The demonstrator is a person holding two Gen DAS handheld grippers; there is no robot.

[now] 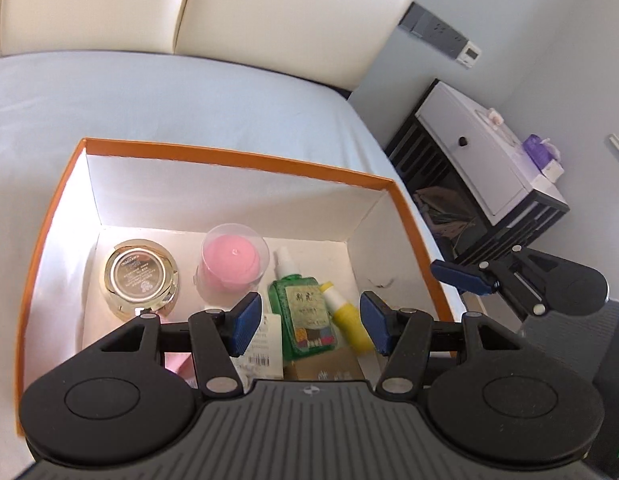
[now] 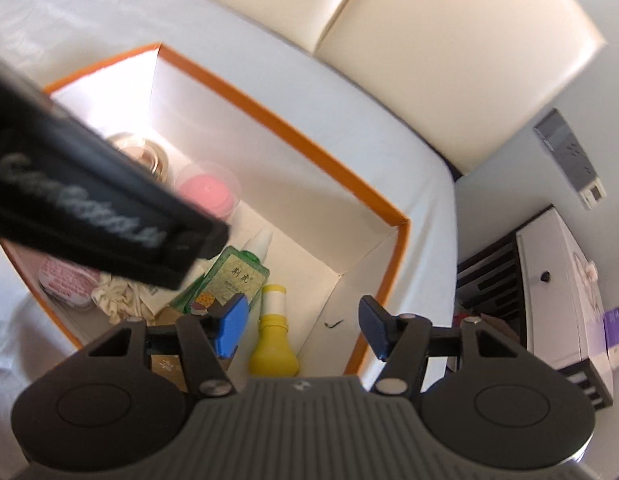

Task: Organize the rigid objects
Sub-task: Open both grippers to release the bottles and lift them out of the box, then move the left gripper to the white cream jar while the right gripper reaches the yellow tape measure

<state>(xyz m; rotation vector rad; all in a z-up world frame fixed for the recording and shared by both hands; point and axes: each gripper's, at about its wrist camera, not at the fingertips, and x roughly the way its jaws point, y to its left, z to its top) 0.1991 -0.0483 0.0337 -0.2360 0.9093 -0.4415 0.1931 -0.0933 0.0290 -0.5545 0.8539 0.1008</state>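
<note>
Orange box (image 1: 245,156) sits on the bed. Left to right inside: gold jar (image 1: 139,276), pink cup (image 1: 231,262), green bottle (image 1: 305,312), yellow bottle (image 2: 274,338). Left gripper (image 1: 309,324) hovers over green bottle, jaws released, empty. Right gripper (image 2: 299,328) nearest yellow bottle, directly below its released, empty jaws, long axis running away from camera.

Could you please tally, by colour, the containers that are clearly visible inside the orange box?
Gold: 1, the gold compact
Pink: 1, the pink sponge case
Green: 1, the green bottle
Yellow: 1, the yellow bottle
Total: 4
</note>
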